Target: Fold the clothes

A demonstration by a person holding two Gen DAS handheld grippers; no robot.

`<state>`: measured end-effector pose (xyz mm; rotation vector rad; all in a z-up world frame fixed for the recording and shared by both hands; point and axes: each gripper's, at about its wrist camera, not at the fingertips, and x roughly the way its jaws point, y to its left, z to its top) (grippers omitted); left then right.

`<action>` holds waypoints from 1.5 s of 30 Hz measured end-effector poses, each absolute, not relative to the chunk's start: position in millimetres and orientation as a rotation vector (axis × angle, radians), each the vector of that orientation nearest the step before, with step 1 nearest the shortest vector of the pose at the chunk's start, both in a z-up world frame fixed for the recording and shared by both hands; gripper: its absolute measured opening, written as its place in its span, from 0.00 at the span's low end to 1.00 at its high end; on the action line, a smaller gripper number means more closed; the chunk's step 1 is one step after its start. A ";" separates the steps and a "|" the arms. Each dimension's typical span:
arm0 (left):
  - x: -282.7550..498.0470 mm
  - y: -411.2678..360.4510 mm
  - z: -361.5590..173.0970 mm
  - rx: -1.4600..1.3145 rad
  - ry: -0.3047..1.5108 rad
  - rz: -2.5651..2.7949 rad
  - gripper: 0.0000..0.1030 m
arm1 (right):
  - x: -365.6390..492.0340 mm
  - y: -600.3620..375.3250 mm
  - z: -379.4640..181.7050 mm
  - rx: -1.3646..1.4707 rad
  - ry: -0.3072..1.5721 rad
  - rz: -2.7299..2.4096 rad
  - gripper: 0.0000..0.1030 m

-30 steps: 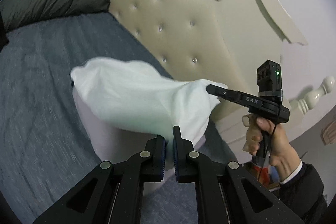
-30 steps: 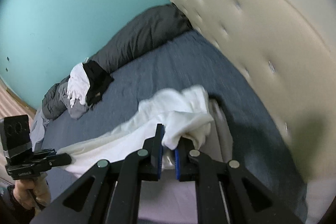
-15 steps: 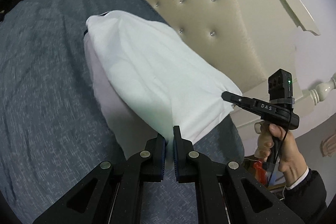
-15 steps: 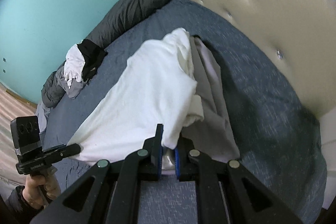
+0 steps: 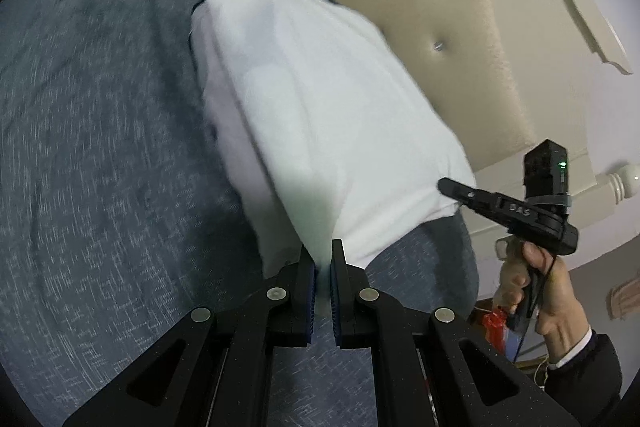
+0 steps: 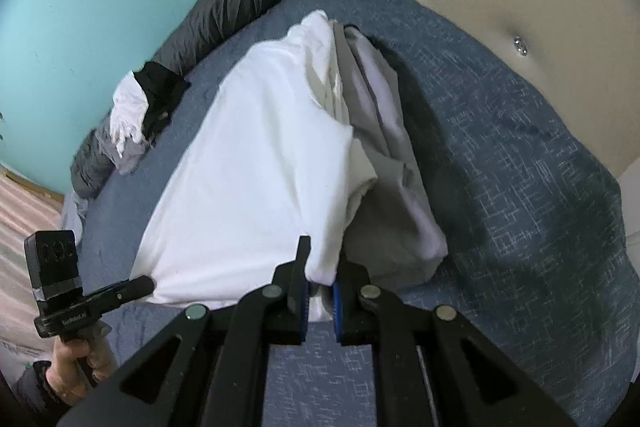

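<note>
Both the left gripper [image 5: 323, 259] and right gripper [image 6: 320, 277] pinch the near hem of the white shirt [image 5: 320, 115], stretched ahead over the bed [image 5: 100, 147]; keep tension level so layers align.

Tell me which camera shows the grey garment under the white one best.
The right wrist view. There the grey garment lies open along the white garment's side, folds visible down to its hem on the blue bedspread. The left wrist view shows only a pale strip of it beside the white garment.
</note>
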<state>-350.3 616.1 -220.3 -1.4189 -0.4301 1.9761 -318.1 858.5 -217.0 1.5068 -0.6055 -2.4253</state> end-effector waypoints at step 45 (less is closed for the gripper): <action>-386.7 631.5 -202.7 -1.264 -0.158 2.140 0.07 | -319.6 875.2 -185.8 1.251 -0.611 -2.623 0.16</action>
